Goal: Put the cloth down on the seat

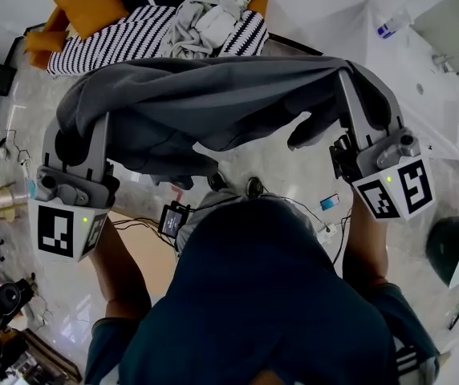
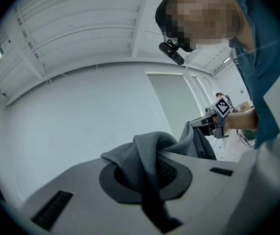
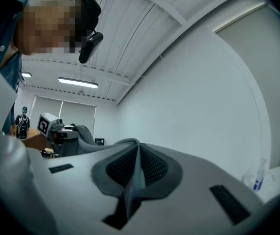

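A large dark grey cloth hangs spread in the air between my two grippers, above the floor. My left gripper is shut on the cloth's left corner, and a bunched fold sits pinched between its jaws. My right gripper is shut on the right corner, where a thin edge of cloth runs through the closed pads. The seat, a black-and-white striped couch with orange cushions, lies beyond the cloth at the top of the head view.
A crumpled pale garment lies on the couch. Cables, a small black box and a blue-white item lie on the floor by the person's feet. A white counter stands at the right and camera gear at the lower left.
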A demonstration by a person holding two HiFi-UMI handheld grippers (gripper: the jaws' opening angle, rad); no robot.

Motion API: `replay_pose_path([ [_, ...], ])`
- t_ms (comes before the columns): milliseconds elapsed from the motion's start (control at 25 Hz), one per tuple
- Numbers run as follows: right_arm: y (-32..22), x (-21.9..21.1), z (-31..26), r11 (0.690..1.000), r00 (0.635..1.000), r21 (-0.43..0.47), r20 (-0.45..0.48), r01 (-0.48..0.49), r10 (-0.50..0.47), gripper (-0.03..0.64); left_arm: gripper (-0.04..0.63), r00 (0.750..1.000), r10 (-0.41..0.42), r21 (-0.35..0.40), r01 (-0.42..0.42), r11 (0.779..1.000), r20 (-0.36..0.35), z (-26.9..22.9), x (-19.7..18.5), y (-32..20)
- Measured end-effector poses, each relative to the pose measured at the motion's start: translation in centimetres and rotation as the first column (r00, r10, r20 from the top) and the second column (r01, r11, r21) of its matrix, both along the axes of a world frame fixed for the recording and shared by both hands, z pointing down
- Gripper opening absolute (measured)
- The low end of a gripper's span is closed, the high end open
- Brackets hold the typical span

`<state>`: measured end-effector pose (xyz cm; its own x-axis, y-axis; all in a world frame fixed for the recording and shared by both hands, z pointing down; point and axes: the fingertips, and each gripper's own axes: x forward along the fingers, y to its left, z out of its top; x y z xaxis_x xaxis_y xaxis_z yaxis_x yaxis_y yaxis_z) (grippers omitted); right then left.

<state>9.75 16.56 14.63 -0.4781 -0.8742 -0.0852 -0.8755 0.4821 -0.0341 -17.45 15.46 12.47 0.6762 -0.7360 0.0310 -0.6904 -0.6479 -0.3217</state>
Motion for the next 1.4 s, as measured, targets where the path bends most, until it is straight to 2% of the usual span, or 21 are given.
replay_pose_path([
  [520,-4.3,-5.0,0.3,0.998,0.997,-0.013,-0.025,-0.067,0.067,0.021,0.023,0.999,0.047,-0.008,-0.048,0.999,-0.024,0.7,-5.6,-5.3],
  [800,-5.8,-6.6,0.3,0.999,0.998,-0.01,-0.034,-0.053,0.053,0.021,0.023,0.999,0.043,-0.003,-0.043,0.999,-0.029,0.7,-7.0,-6.7],
  [1040,-8.7,-5.2,0.7,0.999,0.999,-0.025,-0.026,-0.043,0.043,0.021,0.023,0.999,0.034,-0.017,-0.034,0.999,-0.019,1.0,-5.6,-9.6],
  [1400,-13.0,-1.2,1.1,0.999,0.999,-0.036,-0.032,0.006,-0.007,0.021,0.023,1.0,-0.008,-0.026,0.008,1.0,-0.02,1.6,-1.3,-12.9],
])
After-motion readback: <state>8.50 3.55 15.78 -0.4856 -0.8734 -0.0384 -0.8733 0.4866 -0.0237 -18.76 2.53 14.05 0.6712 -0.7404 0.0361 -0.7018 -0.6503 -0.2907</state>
